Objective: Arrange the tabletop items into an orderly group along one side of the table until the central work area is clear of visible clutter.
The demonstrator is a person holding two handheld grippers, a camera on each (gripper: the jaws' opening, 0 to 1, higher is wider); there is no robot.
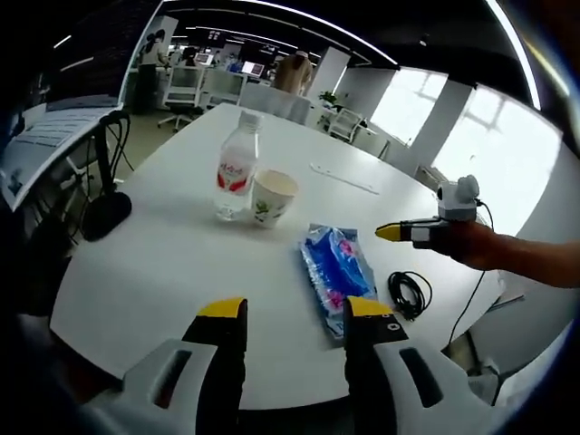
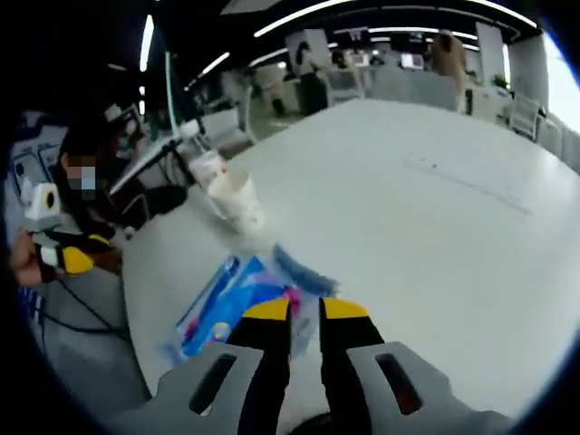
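Observation:
A clear water bottle (image 1: pixel 237 168) with a red label stands at the middle of the white table (image 1: pixel 163 263), touching a paper cup (image 1: pixel 272 198) on its right. Nearer lies a blue tissue pack (image 1: pixel 337 267), and a coiled black cable (image 1: pixel 410 292) rests to its right. My left gripper (image 1: pixel 294 313) hovers open over the table's near edge, short of the pack. My right gripper (image 1: pixel 390 233) reaches in from the right beside the pack's far end. In the right gripper view, that gripper (image 2: pixel 305 313) is shut and empty over the tissue pack (image 2: pixel 227 304), with the cup (image 2: pixel 237 199) beyond and the left gripper (image 2: pixel 68 260) at far left.
A thin white strip (image 1: pixel 344 178) lies on the far side of the table. A black stand with a cord (image 1: pixel 107 213) sits at the left edge. Office chairs and desks fill the room behind. The far half of the table (image 2: pixel 435 227) is bare.

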